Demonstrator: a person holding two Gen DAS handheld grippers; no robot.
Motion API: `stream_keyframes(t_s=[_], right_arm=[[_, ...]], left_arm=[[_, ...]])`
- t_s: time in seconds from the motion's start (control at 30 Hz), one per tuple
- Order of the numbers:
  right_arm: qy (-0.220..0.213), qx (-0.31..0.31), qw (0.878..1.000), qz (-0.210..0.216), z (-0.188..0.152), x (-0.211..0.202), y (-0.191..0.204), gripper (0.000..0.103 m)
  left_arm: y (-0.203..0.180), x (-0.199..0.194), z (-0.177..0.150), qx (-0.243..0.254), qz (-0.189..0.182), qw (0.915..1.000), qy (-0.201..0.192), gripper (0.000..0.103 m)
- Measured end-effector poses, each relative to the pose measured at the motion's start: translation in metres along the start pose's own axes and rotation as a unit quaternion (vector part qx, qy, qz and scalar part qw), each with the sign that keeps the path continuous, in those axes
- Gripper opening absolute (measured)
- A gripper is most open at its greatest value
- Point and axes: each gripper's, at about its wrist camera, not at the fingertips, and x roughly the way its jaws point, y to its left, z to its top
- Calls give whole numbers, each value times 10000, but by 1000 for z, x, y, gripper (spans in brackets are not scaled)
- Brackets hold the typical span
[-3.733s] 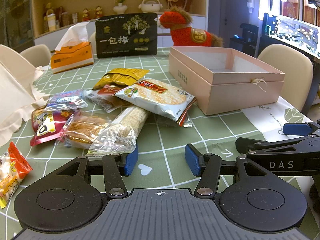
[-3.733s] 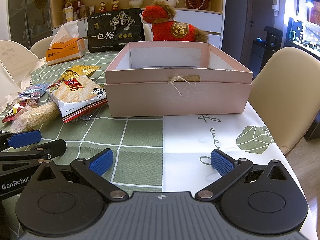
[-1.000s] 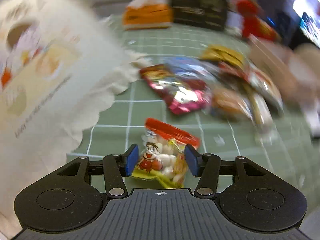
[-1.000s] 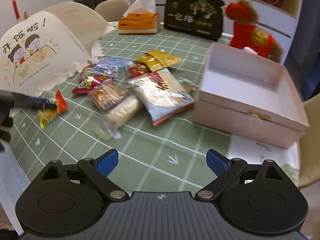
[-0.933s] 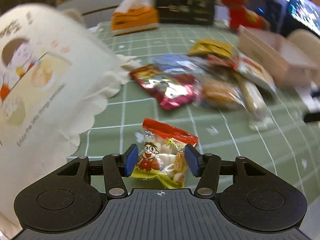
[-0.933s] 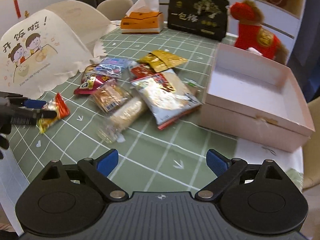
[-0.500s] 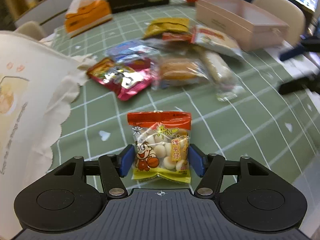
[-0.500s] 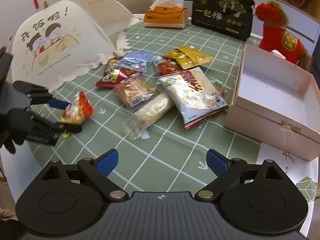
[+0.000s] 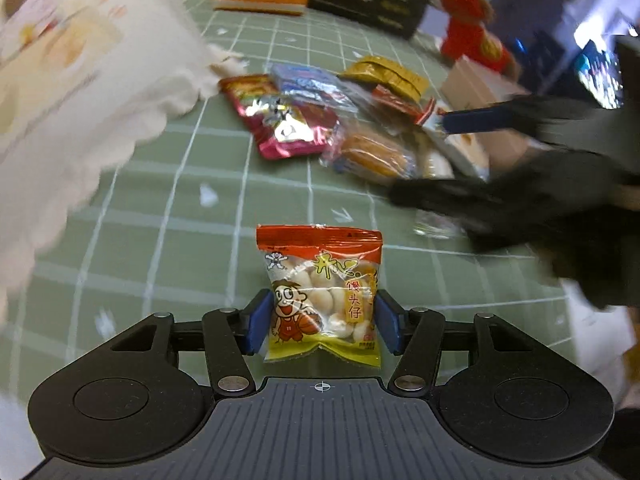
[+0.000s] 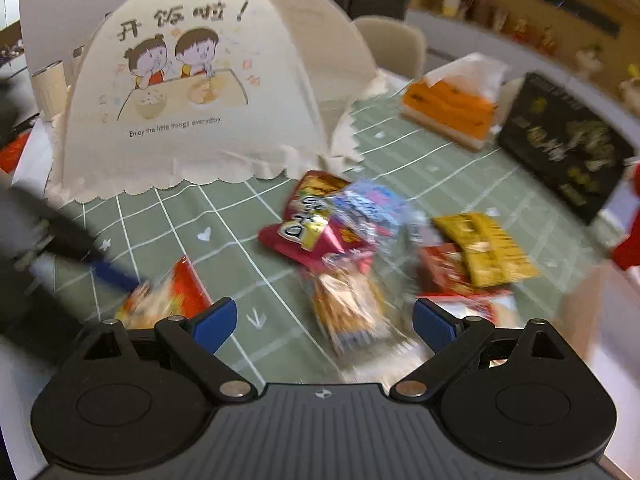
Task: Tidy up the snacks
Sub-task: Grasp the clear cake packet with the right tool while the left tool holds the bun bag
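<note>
The left gripper (image 9: 320, 322) clasps a small snack bag (image 9: 320, 292), its jaws having just narrowed. The right gripper (image 10: 324, 322) gapes wide, holding nothing.

Snack packet (image 9: 320, 296) between blue pads (image 9: 256, 322)

The tablecloth (image 9: 168, 200) is sage green with a white grid, hearts and arrows. The small snack bag (image 9: 322, 292) has a red top band, a yellow base and a cartoon boy. At eleven o'clock, the cream food cover (image 10: 192, 92) bears two cartoon children. Blue pads (image 10: 214, 322) tip black fingers
</note>
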Motion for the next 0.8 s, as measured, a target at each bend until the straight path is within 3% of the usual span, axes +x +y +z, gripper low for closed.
stream_keyframes(t_s=[0.13,0.2,0.27,0.33,0.47,0.57,0.67,0.8], right_arm=[[114,139,9994,-280,5,35,-5,94],[242,315,9989,-267,4,46,-11,84],[377,524,9977,-209,1,46,-16,64],[439,717,9964,54,-5,34,-19,55],[346,1180,9909,543,-30,-14,-22,54],[115,1242,9906,564,-54,-62,-23,54],[-10,1332,9908,252,-84,-106,-33,54],[67,1773,9817,-686,-128,-145,-63,54]], left_arm=[[-19,-11,-18,-344,-196,9992,-67,60],[-29,-12,-23,-296,-267,9992,-2,60],[-38,-13,-26,-182,-227,9996,40,60],[-45,-12,-26,-155,-211,9996,78,60],[-62,-6,-23,-56,-289,9993,216,60],[-83,4,-21,132,-406,9986,327,60],[-112,17,-19,388,-578,9965,463,60],[-157,31,-16,846,-820,9913,595,60]])
